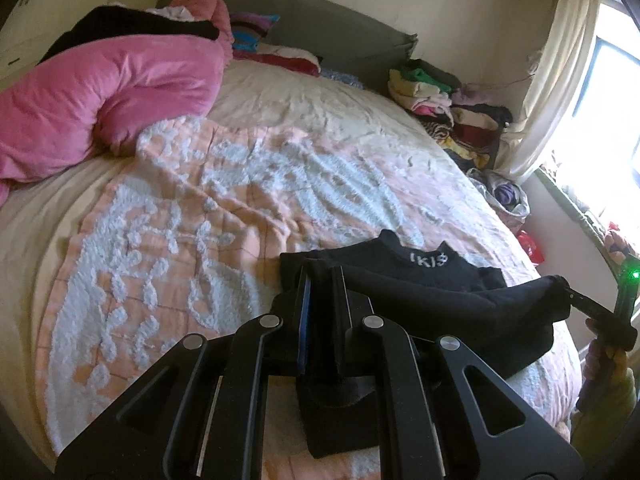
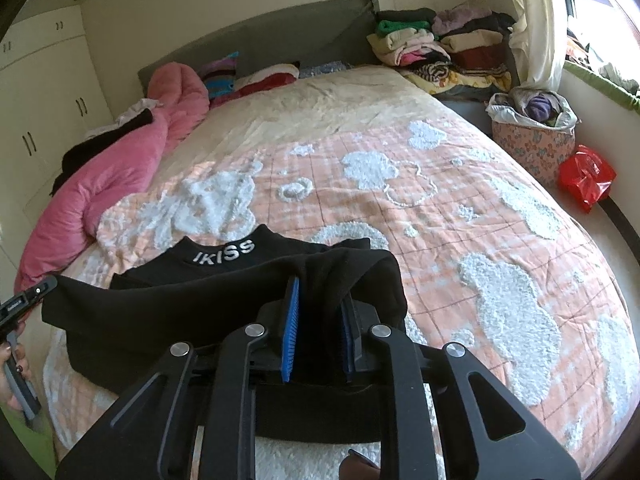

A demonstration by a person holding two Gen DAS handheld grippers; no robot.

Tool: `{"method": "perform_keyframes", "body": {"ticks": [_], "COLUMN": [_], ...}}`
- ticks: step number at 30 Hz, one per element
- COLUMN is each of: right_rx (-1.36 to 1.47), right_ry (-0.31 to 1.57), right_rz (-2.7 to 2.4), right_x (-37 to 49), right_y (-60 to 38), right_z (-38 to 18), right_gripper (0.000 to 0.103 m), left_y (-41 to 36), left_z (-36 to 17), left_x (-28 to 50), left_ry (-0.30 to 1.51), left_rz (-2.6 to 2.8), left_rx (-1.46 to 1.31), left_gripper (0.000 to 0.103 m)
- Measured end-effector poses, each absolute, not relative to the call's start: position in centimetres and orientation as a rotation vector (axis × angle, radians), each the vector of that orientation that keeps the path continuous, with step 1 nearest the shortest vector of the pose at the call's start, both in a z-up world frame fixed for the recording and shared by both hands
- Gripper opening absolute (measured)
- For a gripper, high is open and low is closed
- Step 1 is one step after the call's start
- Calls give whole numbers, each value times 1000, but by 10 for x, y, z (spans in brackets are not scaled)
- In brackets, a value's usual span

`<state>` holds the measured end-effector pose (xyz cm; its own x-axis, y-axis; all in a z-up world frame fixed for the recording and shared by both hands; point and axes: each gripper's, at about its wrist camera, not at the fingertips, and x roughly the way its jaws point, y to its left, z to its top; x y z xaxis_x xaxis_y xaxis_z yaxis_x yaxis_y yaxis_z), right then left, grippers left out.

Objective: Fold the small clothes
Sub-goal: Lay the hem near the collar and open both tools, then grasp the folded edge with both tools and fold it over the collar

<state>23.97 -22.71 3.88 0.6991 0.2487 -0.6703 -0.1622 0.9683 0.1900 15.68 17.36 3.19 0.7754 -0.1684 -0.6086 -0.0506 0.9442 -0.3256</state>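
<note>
**Between two grippers, a hem held taut across the bed's near edge**

Across the near end of the bedspread (image 2: 460,184) lies the black top (image 2: 224,276), collar lettering away from the holder, its near edge lifted and stretched sideways. That edge is the long axis, running left to right between the hands. The left gripper (image 1: 322,300) pinches one end of it, jaws closed on cloth; the right gripper (image 2: 318,312) clamps the other end. Both sit equally near, so the fold likely carries forward, toward the collar.

black top (image 2: 224,296), white collar lettering, lying on bed, near edge lifted.
</note>
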Motion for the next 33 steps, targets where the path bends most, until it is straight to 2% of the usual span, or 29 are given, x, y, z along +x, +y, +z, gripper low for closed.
{"method": "perform_keyframes", "body": {"ticks": [5,6,7,9,13,17,18,19,22,24,33], "right_rx": [122,123,122,127,144,105,93,74,-23,-70,-112], "right_ry": [786,789,791,786,760,739,743,748,782,802,895], "right_rz": [211,203,189,171,153,180,195,211,232,240,209], "right_x": [249,250,252,252,247,234,231,228,219,216,244], "right_y": [-227,-227,-227,-230,-235,-231,-229,-227,-215,-209,-195], "right_z": [26,24,21,19,20,23,22,21,9,0,-43], "right_gripper": [21,25,33,45,49,48,46,38,24,21,21], "left_y": [175,175,175,179,173,150,141,132,102,86,85], "left_z": [28,28,29,31,36,34,30,27,7,-12,-31], "left_x": [161,161,161,158,151,148,147,146,147,148,166], "left_ry": [687,683,676,663,653,682,702,722,806,871,889], "left_rz": [-63,-51,-39,-39,-64,-141,-176,-202,-265,-282,-205], "left_rx": [-335,-333,-329,-344,-318,-277,-265,-247,-169,-121,-55], "left_gripper": [6,7,7,14,19,20,20,20,18,13,16]}}
